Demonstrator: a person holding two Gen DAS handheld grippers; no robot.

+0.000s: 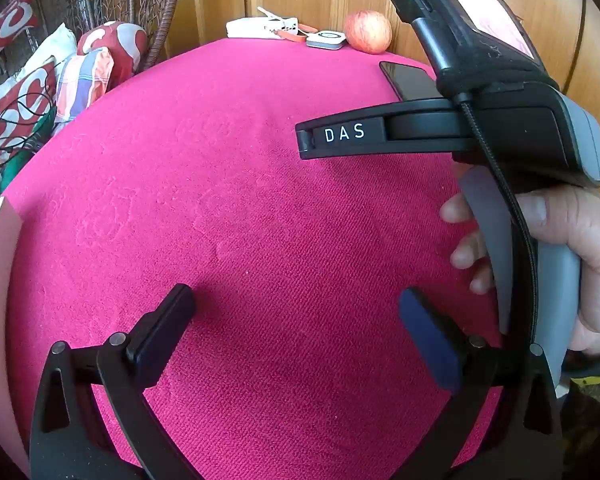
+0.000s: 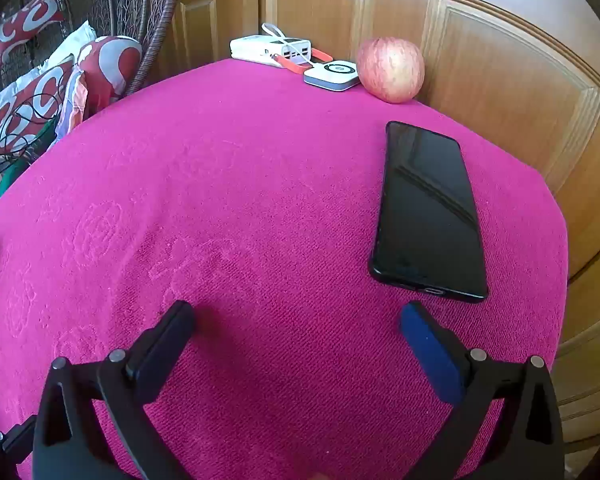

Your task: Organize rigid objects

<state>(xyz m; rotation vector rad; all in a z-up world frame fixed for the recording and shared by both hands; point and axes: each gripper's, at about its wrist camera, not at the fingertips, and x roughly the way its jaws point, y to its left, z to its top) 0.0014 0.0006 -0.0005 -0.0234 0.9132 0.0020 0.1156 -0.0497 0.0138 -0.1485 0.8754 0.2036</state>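
A black phone (image 2: 426,212) lies flat on the pink tablecloth (image 2: 240,200), right of centre; in the left wrist view only its far end (image 1: 408,78) shows behind the other gripper's body. A red apple (image 2: 391,69) (image 1: 368,31), a small white-and-grey square device (image 2: 332,74) (image 1: 326,39) and a white power bank (image 2: 270,50) (image 1: 262,27) with an orange strap sit at the table's far edge. My right gripper (image 2: 298,320) is open and empty, just short of the phone's near end. My left gripper (image 1: 298,308) is open and empty over bare cloth.
A hand (image 1: 560,248) holds the right gripper's body (image 1: 500,128) at the right of the left wrist view. A wooden door (image 2: 500,80) stands behind and right of the table. Patterned cushions (image 2: 40,92) and a wicker chair (image 2: 148,12) lie to the left.
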